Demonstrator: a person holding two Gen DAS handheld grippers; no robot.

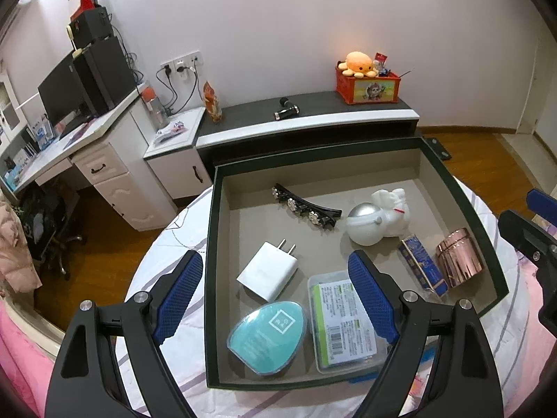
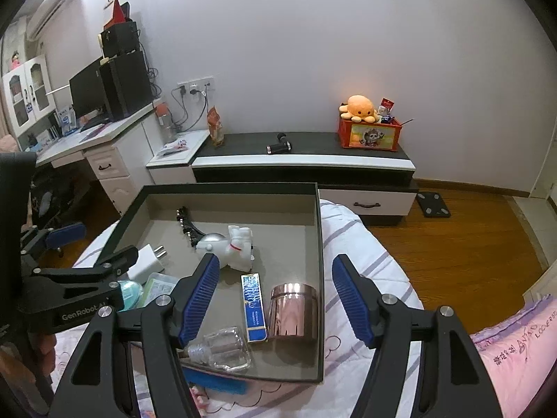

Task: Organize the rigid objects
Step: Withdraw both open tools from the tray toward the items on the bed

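Grippers: your left gripper (image 1: 275,291) stood spread, empty; your right gripper (image 2: 275,299) likewise.
Box (image 2: 318,244): on the bed (image 2: 365,261).
Copper tin (image 2: 293,311): by the box's right wall, touching the blue carton (image 2: 253,308).

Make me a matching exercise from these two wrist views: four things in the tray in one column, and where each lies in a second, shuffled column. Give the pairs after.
Things:
1. hair clip
2. copper tin
3. white charger plug
4. clear glass bottle

Places:
A. on its side at the tray's near edge, beside the blue box
B. along the far part of the tray, left of the white figurine
C. by the tray's right wall, right of the blue box
D. flat on the floor of the tray, just beyond the teal oval case

Pairs: 1-B, 2-C, 3-D, 4-A
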